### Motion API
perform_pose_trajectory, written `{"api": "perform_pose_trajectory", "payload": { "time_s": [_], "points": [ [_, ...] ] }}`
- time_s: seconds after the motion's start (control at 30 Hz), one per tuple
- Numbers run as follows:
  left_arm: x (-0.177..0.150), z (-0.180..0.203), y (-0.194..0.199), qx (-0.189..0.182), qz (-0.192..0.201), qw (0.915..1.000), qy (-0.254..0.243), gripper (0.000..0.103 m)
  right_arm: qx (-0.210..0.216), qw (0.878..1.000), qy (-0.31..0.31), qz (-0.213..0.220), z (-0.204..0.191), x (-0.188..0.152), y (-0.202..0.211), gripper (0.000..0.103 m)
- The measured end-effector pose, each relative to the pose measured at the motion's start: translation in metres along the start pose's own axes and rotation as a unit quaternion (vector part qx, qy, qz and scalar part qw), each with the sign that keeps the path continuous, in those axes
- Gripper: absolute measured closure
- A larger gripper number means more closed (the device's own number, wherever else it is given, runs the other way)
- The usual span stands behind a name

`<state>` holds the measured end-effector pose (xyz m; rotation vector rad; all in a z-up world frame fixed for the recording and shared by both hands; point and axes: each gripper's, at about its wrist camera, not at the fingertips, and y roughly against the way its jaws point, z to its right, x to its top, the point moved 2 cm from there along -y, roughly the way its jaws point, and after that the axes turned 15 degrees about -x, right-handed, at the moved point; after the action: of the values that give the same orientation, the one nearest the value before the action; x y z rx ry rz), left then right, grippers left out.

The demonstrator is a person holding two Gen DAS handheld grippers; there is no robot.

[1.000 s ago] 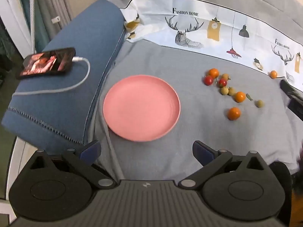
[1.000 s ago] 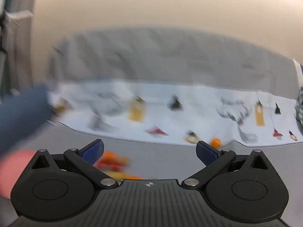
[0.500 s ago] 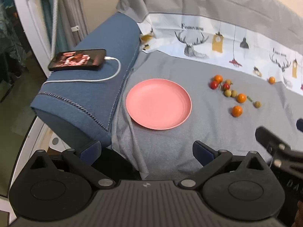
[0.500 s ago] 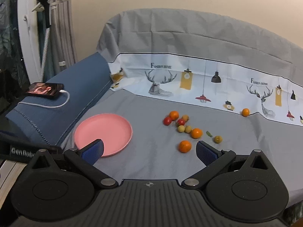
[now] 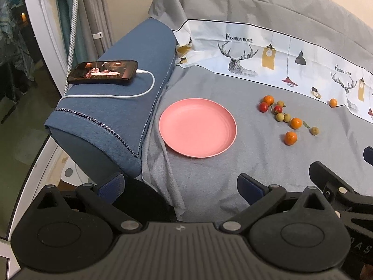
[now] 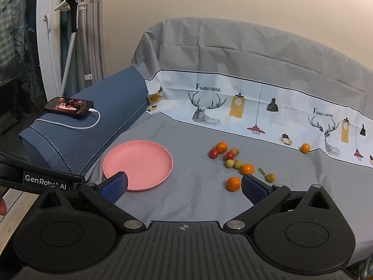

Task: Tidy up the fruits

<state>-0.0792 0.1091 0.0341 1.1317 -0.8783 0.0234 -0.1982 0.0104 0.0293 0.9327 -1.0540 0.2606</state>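
Matte grey sheet bears a round pink plate; both grippers gape, holding nothing.

"FASHION HOME" is printed twice on the white cloth border; "GenRobot AI" (partly hidden) marks the left gripper.

The left gripper has drawn back from the pink plate, so the phone on the blue armrest now shows whole. The right gripper has steadied, its blurred view now sharp, with the scattered fruits just beyond its spread fingers.
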Motion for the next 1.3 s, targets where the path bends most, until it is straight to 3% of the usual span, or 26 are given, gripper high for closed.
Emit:
{"api": "perform_pose_trajectory", "payload": {
  "time_s": [1.3],
  "points": [
    [0.004, -0.009, -0.032, 0.026, -0.037, 0.9989, -0.009, 0.0, 0.021, 0.999, 0.026, -0.023, -0.013, 0.003, -0.027, 0.0]
  ]
}}
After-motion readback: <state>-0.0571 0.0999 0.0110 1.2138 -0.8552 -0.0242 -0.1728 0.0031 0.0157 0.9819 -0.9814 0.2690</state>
